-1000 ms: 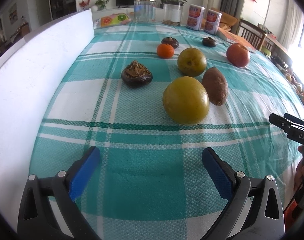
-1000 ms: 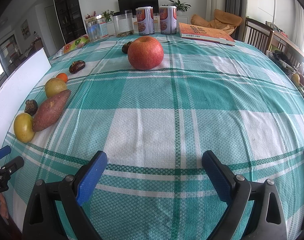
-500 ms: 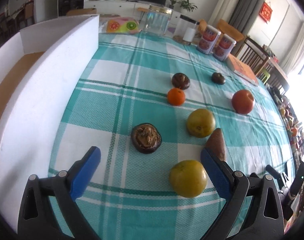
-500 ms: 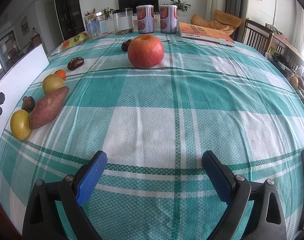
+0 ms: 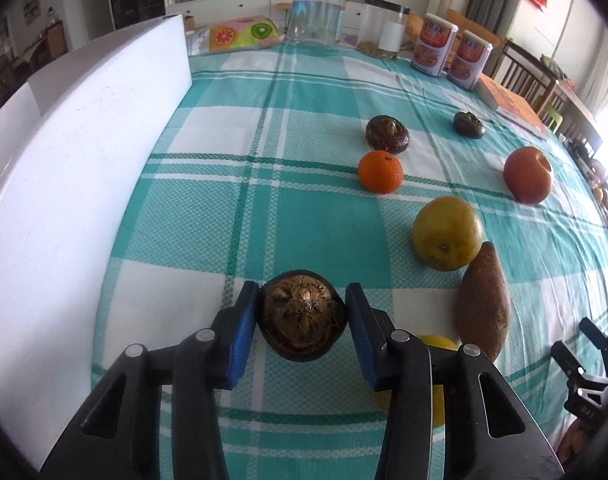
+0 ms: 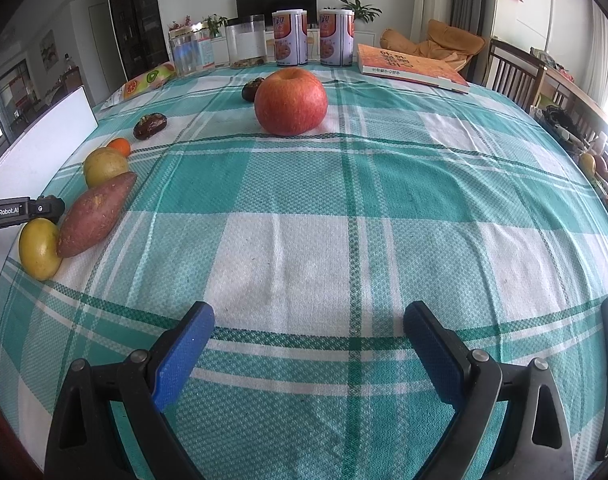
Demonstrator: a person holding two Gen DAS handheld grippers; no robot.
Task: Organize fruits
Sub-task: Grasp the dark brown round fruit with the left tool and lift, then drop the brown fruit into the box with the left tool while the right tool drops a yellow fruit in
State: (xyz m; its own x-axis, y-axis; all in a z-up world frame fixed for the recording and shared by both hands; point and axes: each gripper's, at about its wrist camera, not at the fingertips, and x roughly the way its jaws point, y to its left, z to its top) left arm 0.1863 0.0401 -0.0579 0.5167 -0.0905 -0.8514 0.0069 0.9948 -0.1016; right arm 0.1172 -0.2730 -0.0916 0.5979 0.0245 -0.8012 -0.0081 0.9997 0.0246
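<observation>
My left gripper [image 5: 303, 318] is shut on a dark brown mangosteen [image 5: 303, 324], blue pads on both its sides, near the table's front left. Beyond it lie a yellow-green citrus [image 5: 448, 233], a sweet potato [image 5: 482, 306], a small orange [image 5: 380, 171], a red apple [image 5: 528, 175] and two more mangosteens [image 5: 386, 134]. A yellow fruit [image 5: 436, 344] is mostly hidden under the right finger. My right gripper [image 6: 308, 344] is open and empty above bare cloth; the apple [image 6: 291, 101] sits far ahead of it.
A white foam box [image 5: 63, 168] runs along the table's left side. Jars [image 5: 319, 14], two cans [image 5: 434, 50], a book [image 5: 512, 106] and a fruit-print bag [image 5: 239, 36] stand at the far edge. The left gripper body [image 6: 19, 210] shows at the right wrist view's left edge.
My left gripper moved down onto the nearest mangosteen and closed on it; earlier it was open above the table. My right gripper has stayed put and open.
</observation>
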